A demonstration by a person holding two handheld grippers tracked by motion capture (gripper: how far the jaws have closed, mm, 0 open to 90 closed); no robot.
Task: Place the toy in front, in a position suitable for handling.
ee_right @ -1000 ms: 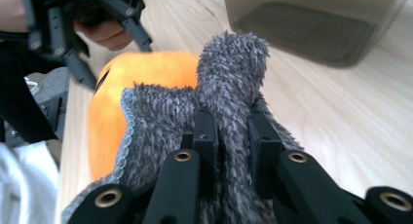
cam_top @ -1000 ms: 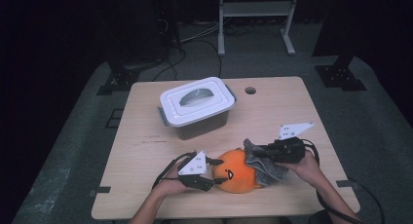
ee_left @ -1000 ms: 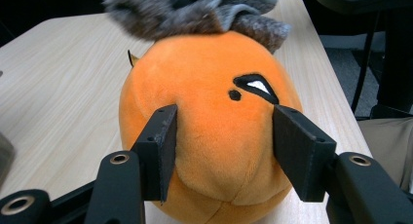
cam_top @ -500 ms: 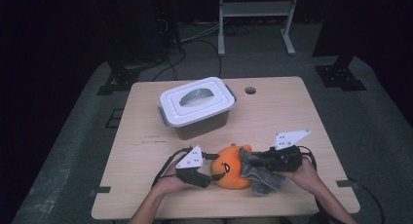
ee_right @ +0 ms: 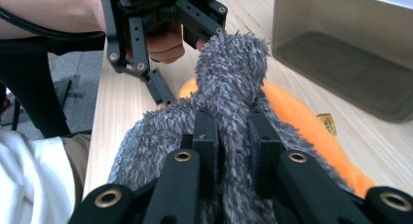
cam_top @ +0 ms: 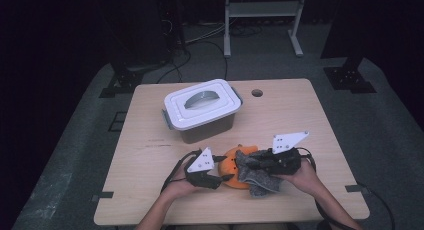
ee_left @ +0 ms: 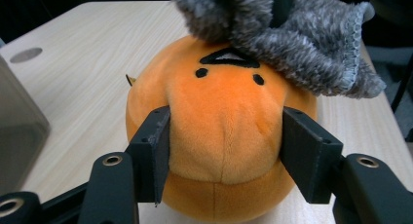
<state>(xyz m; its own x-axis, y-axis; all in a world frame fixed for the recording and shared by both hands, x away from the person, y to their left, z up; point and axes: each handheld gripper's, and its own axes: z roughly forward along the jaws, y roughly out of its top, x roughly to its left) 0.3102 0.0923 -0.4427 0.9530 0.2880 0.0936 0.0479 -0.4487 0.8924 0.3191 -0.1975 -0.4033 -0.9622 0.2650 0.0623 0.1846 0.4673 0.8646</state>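
On the left of the counter [cam_top: 150, 155] our left claw [cam_top: 227, 177] grips the orange plush toy [cam_top: 231, 169]: its jaws, which have just been closing, press into the toy's sides below the stitched face. The toy sits near the front edge, just in front of the lidded plastic box [cam_top: 202, 110]. Over the toy's top and right side drapes the grey fuzzy cloth [cam_top: 255, 177]. On the right, our right claw [cam_top: 250, 164] is clamped tight on a bunched fold of that cloth.
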